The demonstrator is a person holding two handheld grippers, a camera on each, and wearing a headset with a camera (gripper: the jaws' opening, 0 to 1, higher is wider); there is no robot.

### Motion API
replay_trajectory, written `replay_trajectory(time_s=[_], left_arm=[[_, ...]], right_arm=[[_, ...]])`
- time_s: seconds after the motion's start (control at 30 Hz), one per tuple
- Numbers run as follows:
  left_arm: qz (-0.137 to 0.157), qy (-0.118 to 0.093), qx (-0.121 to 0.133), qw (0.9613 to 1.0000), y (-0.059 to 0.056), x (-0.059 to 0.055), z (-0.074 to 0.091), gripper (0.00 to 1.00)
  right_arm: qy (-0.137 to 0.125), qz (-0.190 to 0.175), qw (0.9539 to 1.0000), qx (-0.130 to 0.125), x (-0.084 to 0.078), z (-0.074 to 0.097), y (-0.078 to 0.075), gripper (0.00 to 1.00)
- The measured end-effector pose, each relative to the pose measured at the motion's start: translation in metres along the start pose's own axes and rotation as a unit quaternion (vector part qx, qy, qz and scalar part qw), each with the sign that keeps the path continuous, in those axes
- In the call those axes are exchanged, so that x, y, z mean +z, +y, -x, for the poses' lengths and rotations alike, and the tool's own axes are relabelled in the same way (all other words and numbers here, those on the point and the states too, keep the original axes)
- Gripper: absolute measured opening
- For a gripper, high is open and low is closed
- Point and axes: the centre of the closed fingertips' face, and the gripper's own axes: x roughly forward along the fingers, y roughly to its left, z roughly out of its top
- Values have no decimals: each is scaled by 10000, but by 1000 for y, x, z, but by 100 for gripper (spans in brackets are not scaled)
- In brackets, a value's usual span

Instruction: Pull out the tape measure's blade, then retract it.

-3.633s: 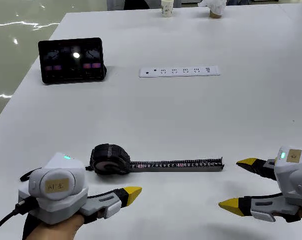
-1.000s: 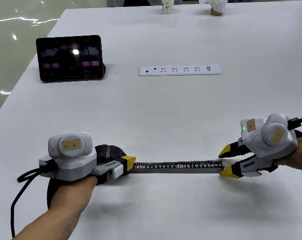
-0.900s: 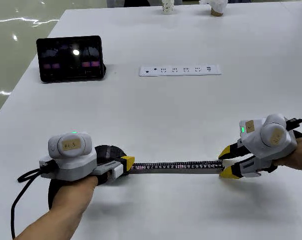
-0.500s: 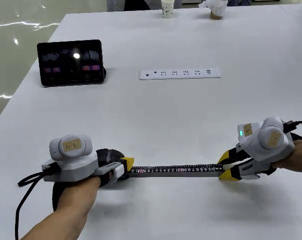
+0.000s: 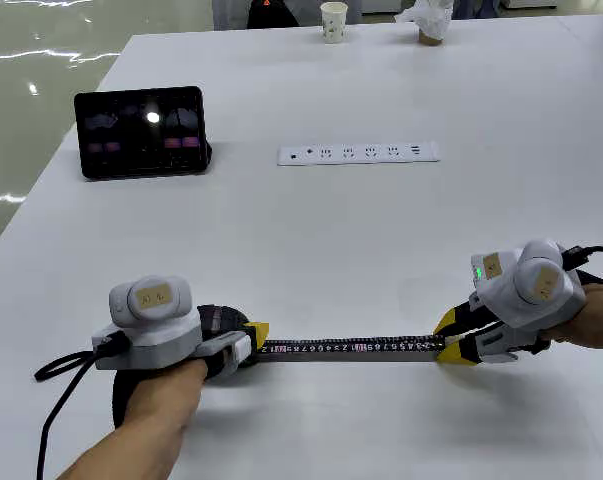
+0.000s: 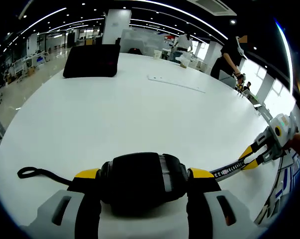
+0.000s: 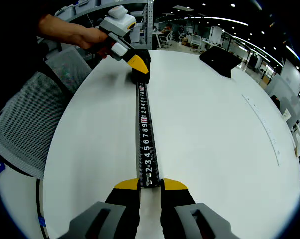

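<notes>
1. Tape measure (image 5: 219,322) sat toward the near left of the table (image 5: 381,240). Its black case was wedged between the fingers (image 6: 202,174) of the left gripper (image 5: 243,335), which were pressed against its two sides (in the left gripper view the yellow tips just showed past either flank).
2. A thin black strap (image 6: 33,173) trailed from the case and lay loose on the table.
3. The blade (image 5: 351,346) was drawn out and ran straight along the table from the case to the right gripper (image 5: 449,340), its dark face with pale numerals turned up.
4. The right gripper's fingers (image 7: 174,185) were clamped on the blade's free end, one at each edge, so the end sat right between the yellow tips (the numerals started just beyond them in the right gripper view).
5. The two grippers were well apart, with the blade between them.
6. Farther back, well apart from the tape measure, a dark tablet (image 5: 141,132) stood propped at the left and a white power strip (image 5: 359,153) lay flat near the middle. A paper cup (image 5: 333,20) stood at the far edge.
</notes>
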Motion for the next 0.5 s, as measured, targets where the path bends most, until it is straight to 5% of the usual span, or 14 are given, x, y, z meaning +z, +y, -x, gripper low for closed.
replay_trajectory(time_s=[0.5], left_arm=[[-67,110,169,9998,1,-3,-3,66]], right_arm=[[-1,-35,10000,5,-1,-1,-1,11]])
